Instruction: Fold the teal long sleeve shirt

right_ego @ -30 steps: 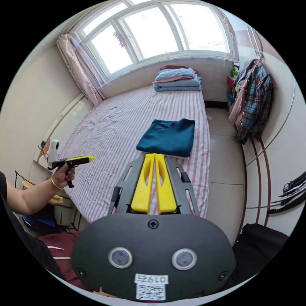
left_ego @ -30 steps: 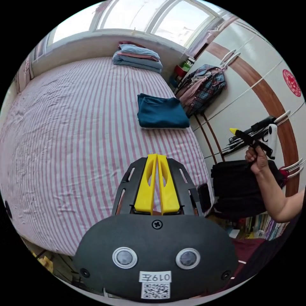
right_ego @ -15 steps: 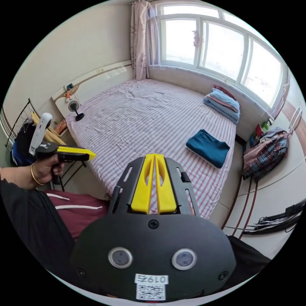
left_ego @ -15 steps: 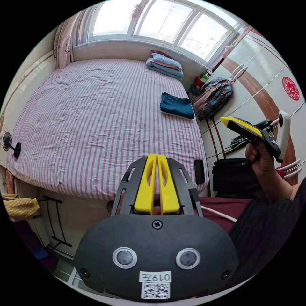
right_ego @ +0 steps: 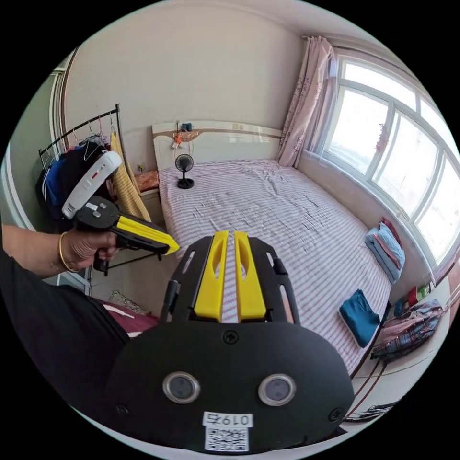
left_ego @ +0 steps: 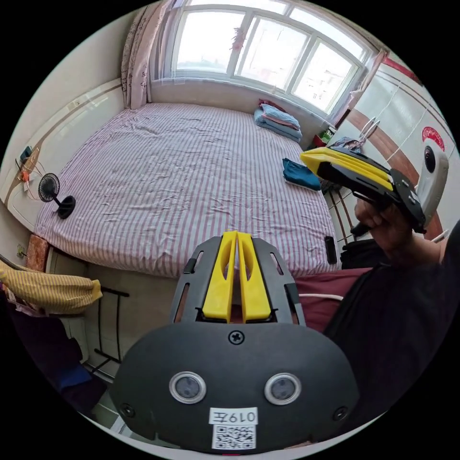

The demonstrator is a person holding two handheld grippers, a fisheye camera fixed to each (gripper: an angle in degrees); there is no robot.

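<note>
Left gripper view: my left gripper (left_ego: 236, 235) was closed, empty; right gripper (right_ego: 227, 234) slightly parted, empty. Shirt (left_ego: 300, 174) lay folded at two o'clock on bed (left_ego: 182, 182).

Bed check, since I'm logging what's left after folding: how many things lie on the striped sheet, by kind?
Folded teal shirt: 1
Stack of folded bedding by the window: 1
Black desk fan near the headboard: 1
Dark phone-like object at the bed's edge: 1
Total: 4
</note>
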